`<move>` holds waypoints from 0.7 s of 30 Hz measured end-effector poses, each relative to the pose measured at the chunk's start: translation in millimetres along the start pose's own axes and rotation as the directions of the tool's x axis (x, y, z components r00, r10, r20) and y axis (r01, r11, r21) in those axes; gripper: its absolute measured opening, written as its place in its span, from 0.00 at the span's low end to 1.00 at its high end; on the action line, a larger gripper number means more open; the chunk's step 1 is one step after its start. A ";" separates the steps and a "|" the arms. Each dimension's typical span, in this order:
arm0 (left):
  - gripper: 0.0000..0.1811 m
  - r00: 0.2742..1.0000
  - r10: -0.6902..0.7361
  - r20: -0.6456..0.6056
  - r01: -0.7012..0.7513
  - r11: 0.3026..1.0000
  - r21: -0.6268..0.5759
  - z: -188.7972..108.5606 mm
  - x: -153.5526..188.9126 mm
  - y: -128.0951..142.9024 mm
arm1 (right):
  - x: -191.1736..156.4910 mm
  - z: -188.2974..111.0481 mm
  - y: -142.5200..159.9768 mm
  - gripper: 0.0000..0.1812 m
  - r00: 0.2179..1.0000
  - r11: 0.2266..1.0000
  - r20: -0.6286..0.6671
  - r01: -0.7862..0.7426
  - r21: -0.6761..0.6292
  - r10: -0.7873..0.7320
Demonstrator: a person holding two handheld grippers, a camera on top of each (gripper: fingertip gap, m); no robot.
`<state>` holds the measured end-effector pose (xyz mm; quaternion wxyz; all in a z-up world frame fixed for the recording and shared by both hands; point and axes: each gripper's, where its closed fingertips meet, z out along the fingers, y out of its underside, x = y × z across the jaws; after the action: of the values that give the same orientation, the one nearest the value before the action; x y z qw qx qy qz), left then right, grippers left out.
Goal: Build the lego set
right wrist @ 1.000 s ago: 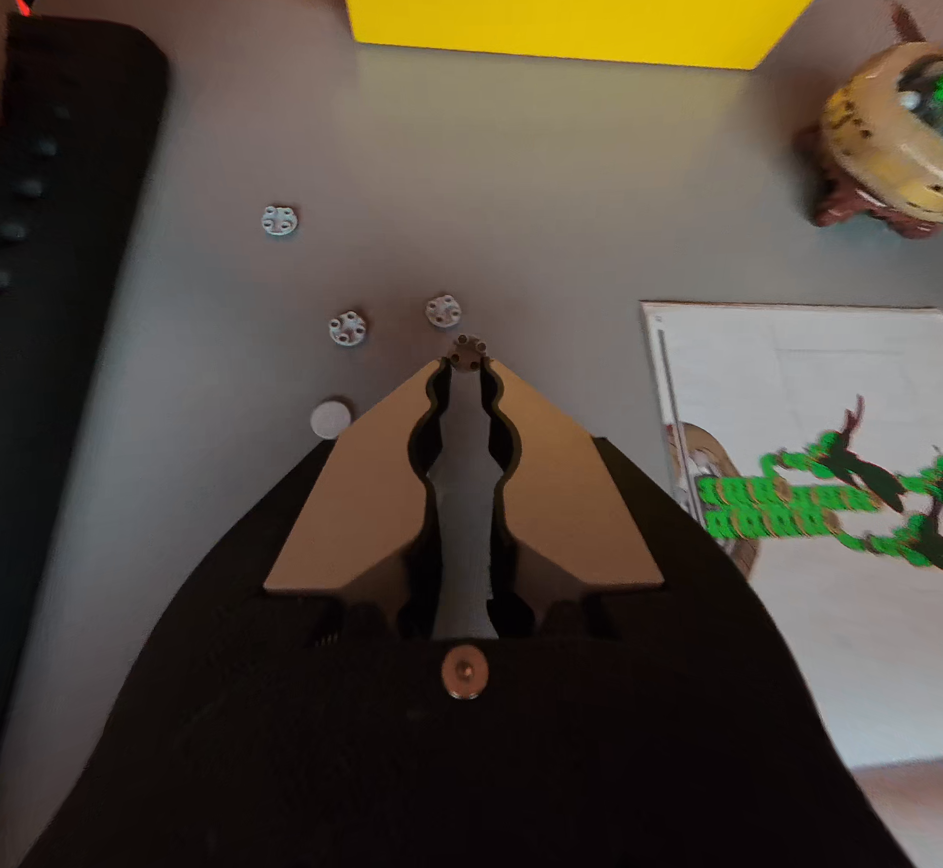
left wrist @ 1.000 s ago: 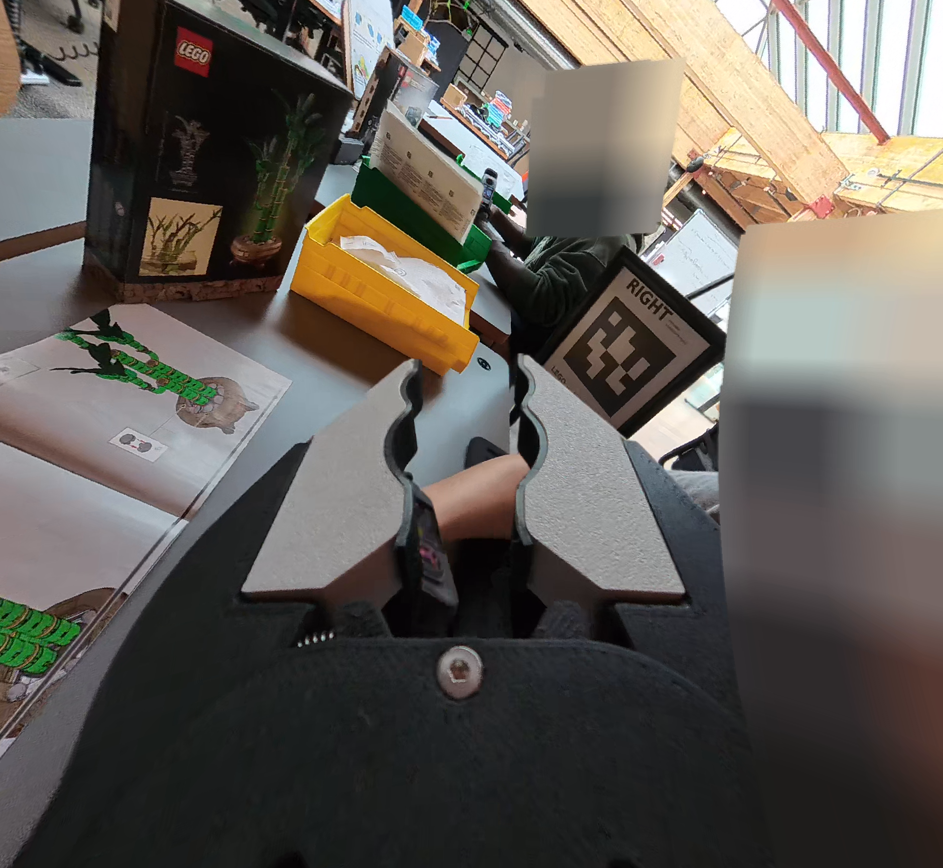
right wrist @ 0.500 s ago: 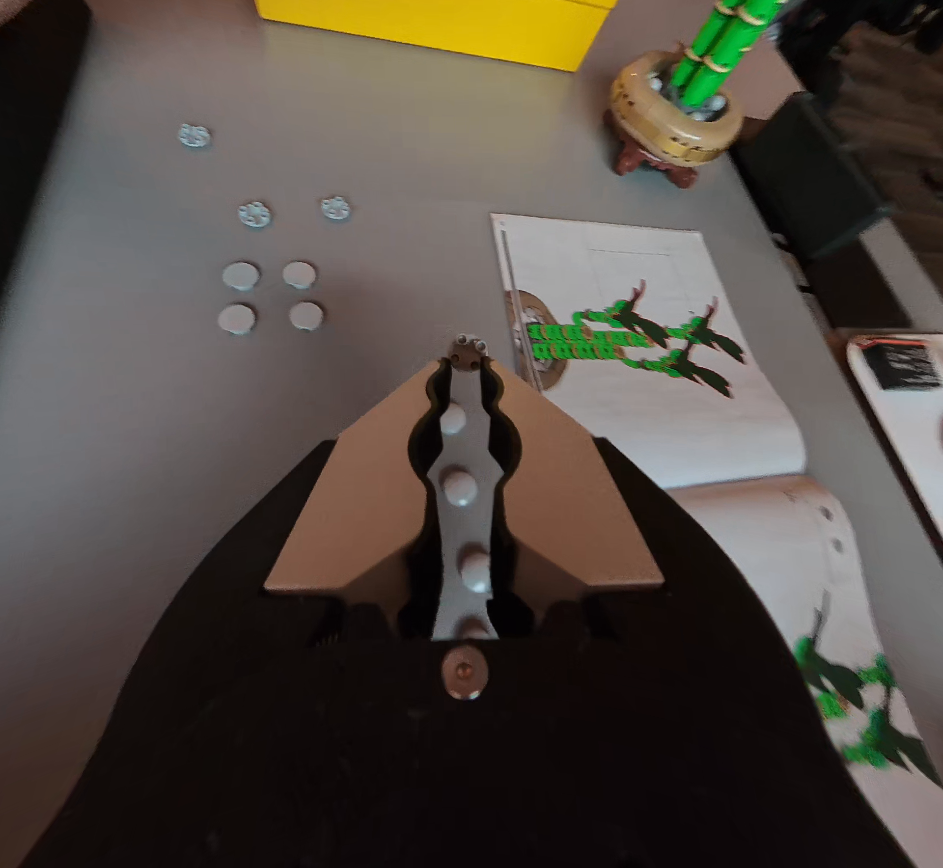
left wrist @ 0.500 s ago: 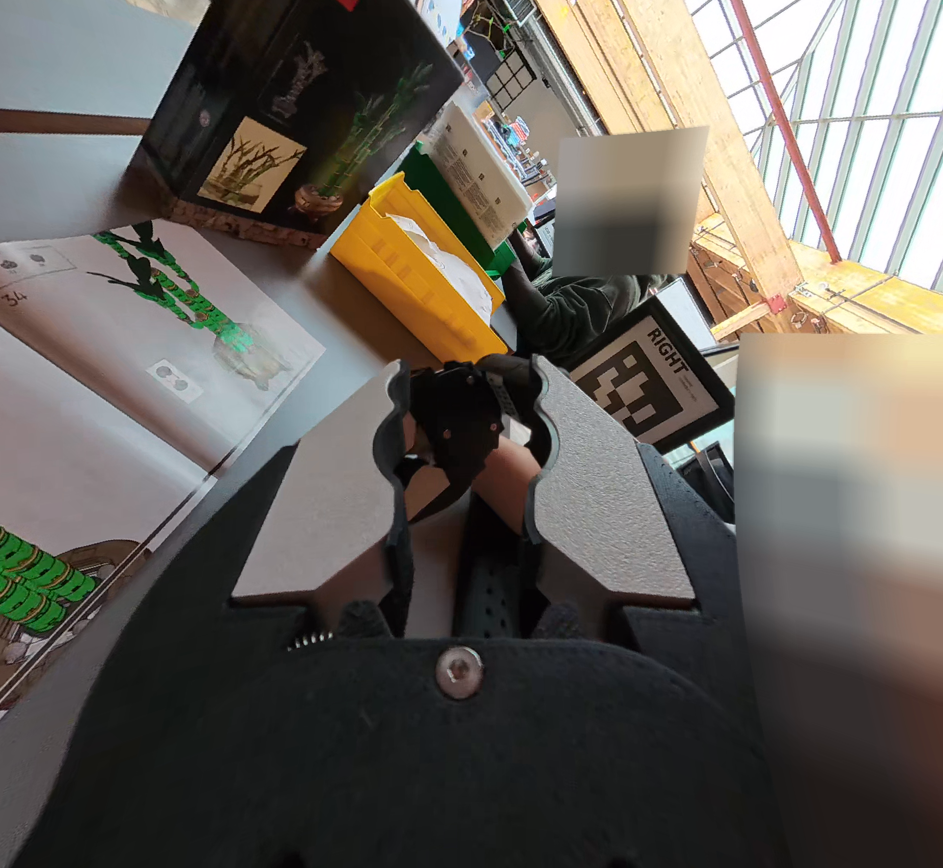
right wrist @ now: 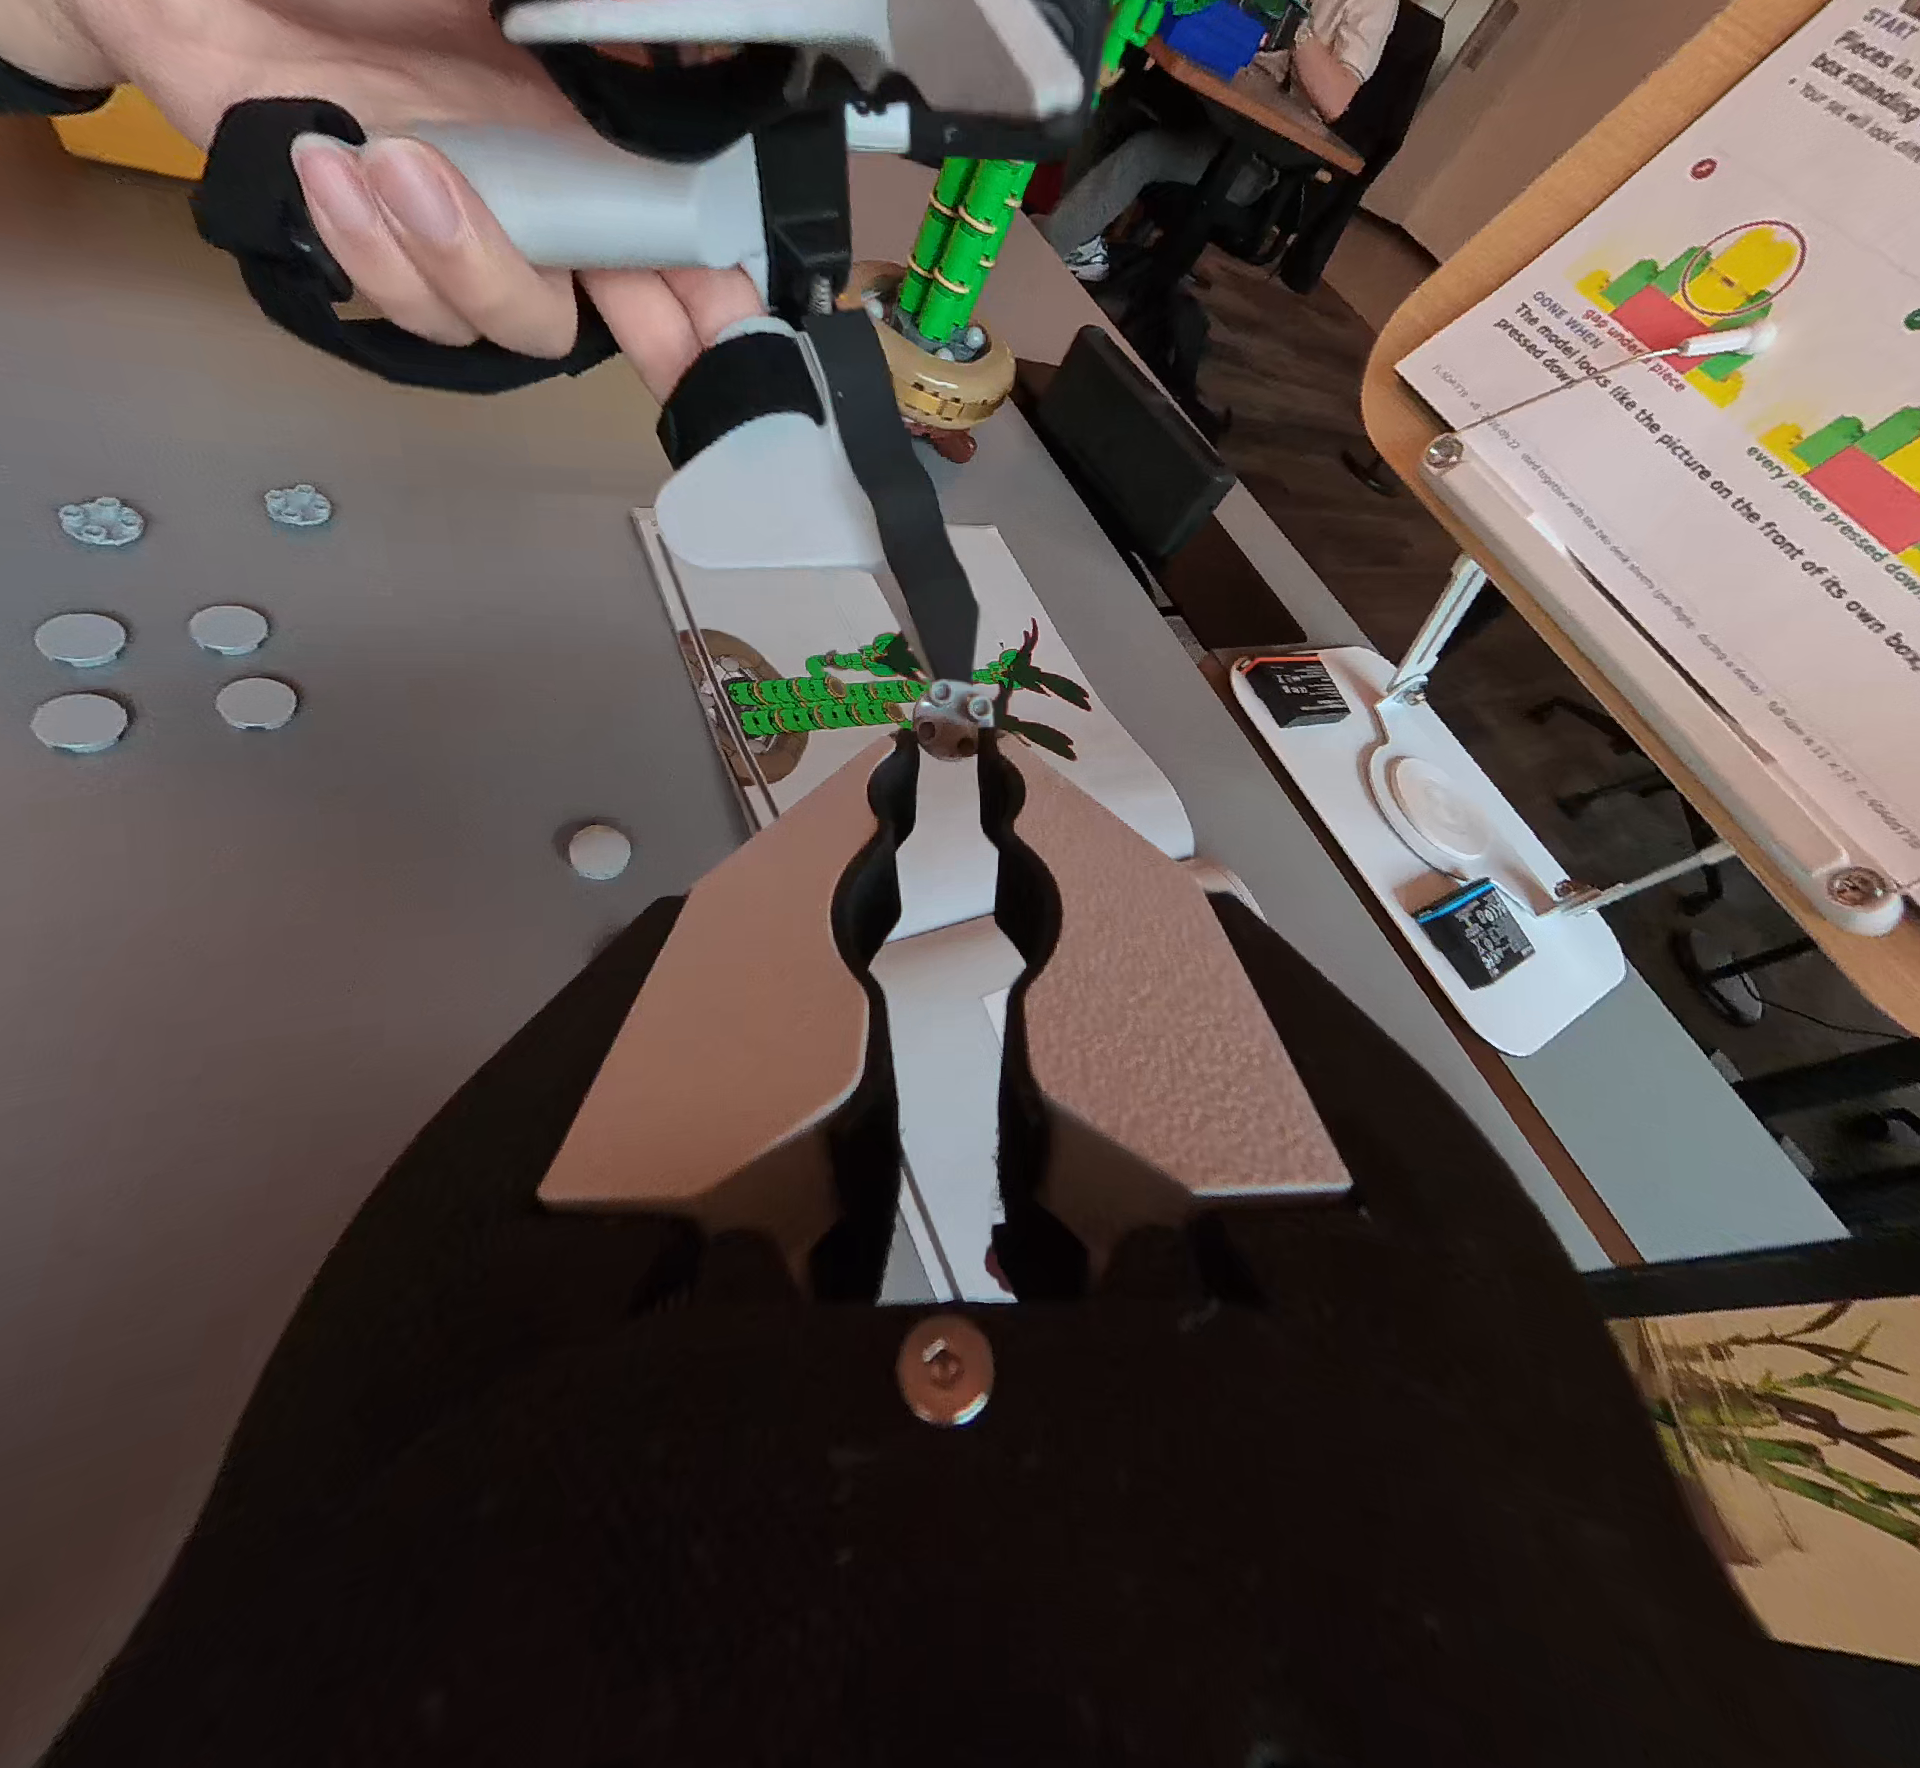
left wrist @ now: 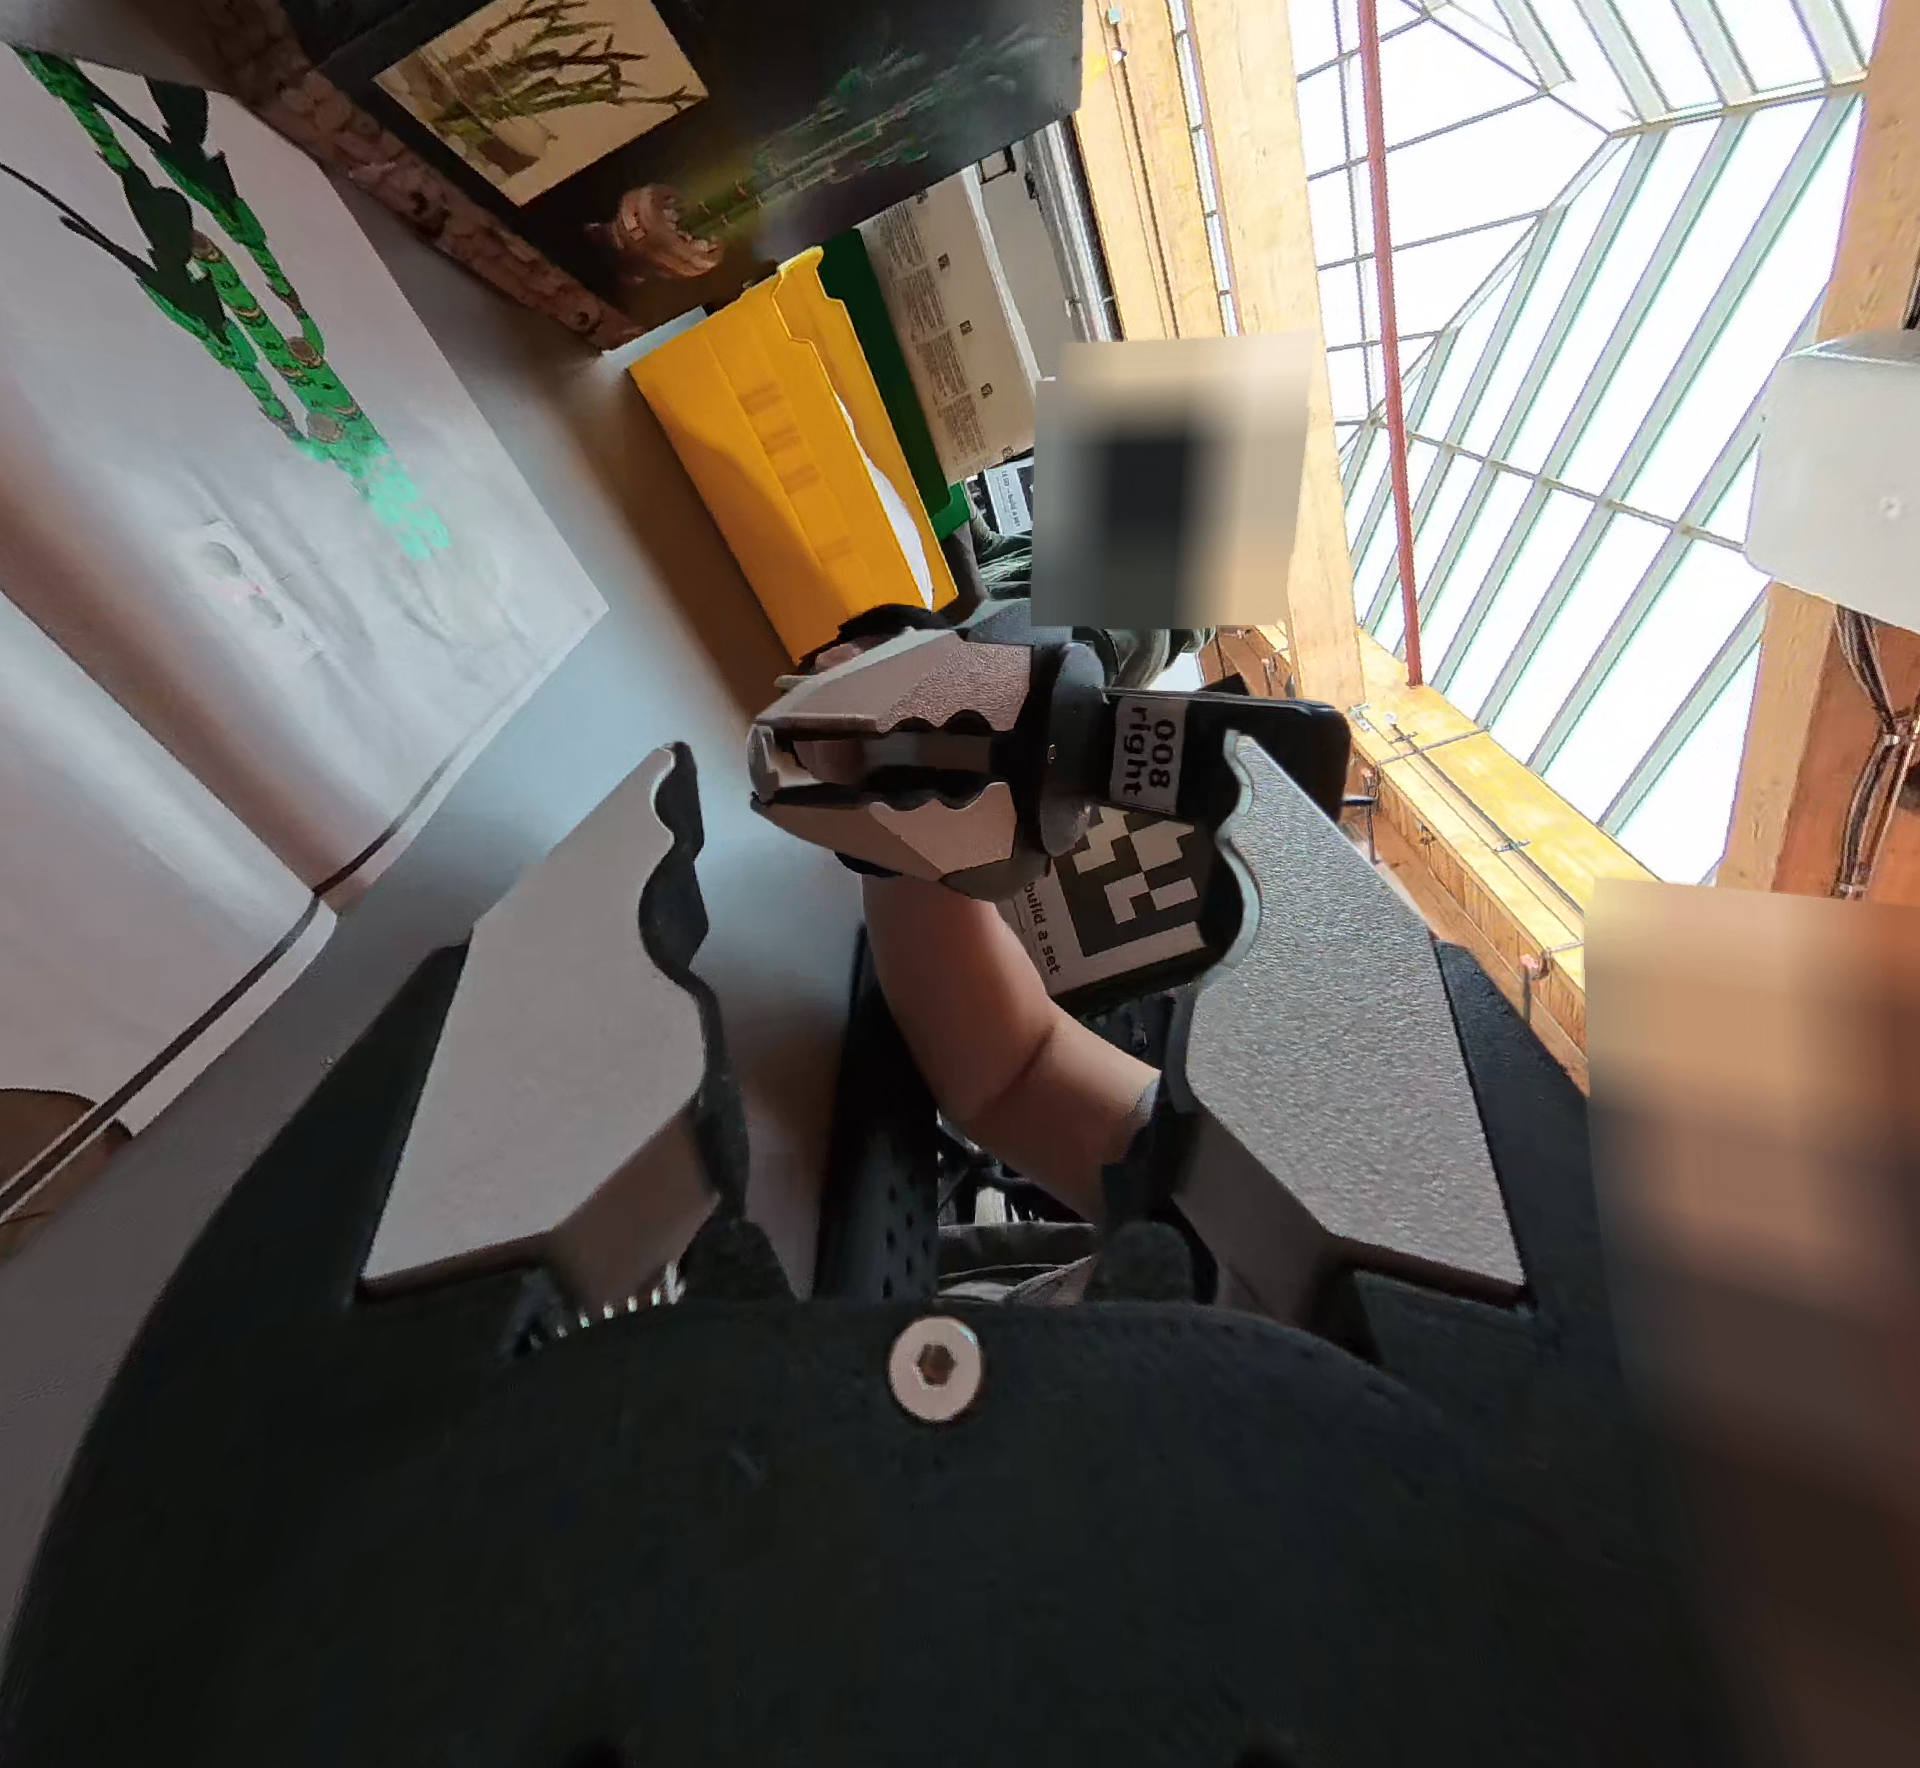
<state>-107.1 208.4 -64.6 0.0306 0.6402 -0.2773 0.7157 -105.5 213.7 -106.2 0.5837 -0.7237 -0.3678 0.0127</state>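
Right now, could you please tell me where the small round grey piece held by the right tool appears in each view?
Left wrist view: the right tool sits mid-frame, tips pointing left; the piece between them is too small to make out.
Right wrist view: the small round grey piece is pinched at the tool's tips, centre frame, over the instruction booklet.
Shared landmark: that booklet, with its green bamboo picture.

The bin (left wrist: 774, 461) was yellow, the table (right wrist: 312, 939) grey. The discs (right wrist: 81, 638) were pale grey, the stalks (right wrist: 961, 232) green with tan rings, the pot (right wrist: 956, 378) beige.
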 end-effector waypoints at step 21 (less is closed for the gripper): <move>0.54 0.999 -0.039 0.037 0.044 0.987 -0.156 26.1 -13.6 34.3 | -20.0 14.7 2.6 0.06 0.999 0.998 0.051 -0.012 -0.067 0.015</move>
<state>-94.9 172.3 -88.9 0.0910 0.6534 -0.3200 0.6800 -125.3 214.8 -121.2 0.5497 -0.7446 -0.3781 0.0229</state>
